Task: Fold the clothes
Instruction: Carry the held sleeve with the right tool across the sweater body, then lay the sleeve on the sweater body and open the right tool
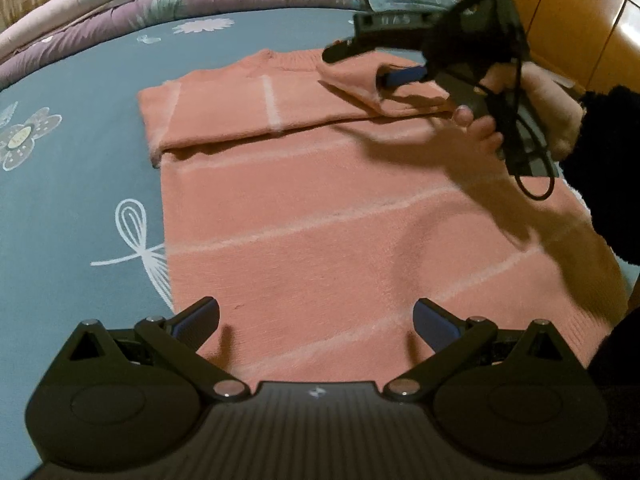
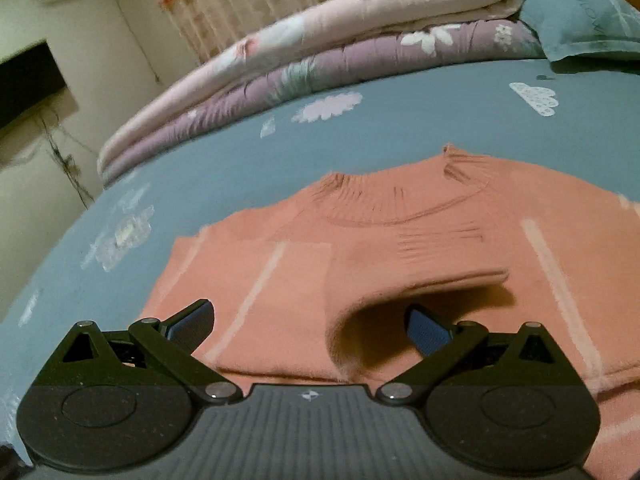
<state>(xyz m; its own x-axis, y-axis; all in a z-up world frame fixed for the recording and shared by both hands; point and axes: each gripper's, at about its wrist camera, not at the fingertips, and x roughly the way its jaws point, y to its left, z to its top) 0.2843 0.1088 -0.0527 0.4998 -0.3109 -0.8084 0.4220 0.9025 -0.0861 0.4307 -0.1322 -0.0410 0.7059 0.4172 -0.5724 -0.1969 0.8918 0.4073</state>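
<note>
A salmon-pink sweater (image 1: 320,220) with thin white stripes lies flat on the bed, collar (image 2: 400,200) at the far end. One sleeve (image 1: 224,112) is folded across the chest. My left gripper (image 1: 316,320) hovers open over the hem, nothing between its fingers. A hand (image 1: 540,100) holds my right gripper (image 1: 368,62) over the upper chest. It is open, and the other sleeve's cuff (image 1: 356,80) is lifted. In the right wrist view the right gripper (image 2: 310,324) stands wide open, one pad (image 2: 426,332) inside the raised cuff opening (image 2: 400,292).
The blue flower-print bedsheet (image 1: 80,160) surrounds the sweater. Folded pink and purple quilts (image 2: 320,52) and a blue pillow (image 2: 580,12) lie along the far edge. Wooden furniture (image 1: 580,20) stands at the right. A wall with a dark shelf (image 2: 24,80) is at the left.
</note>
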